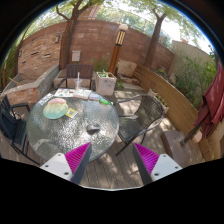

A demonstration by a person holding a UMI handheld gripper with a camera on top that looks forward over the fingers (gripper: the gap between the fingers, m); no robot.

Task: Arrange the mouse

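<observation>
My gripper (113, 160) is open and empty, held high above a wooden deck, with its magenta pads (78, 159) wide apart. Beyond the fingers stands a round glass table (100, 118). On its left part lie a pale green round thing (56, 108) and a small light item (71, 113). A small dark spot (93, 129) shows near the table's middle; I cannot tell whether it is the mouse. No mouse is clearly seen.
Dark metal chairs stand around the table: left (12, 122), far (78, 74) and right (148, 108). A white planter (105, 84) stands behind it, before a brick wall (95, 42). A wooden bench (176, 102) and a red thing (215, 96) are at the right.
</observation>
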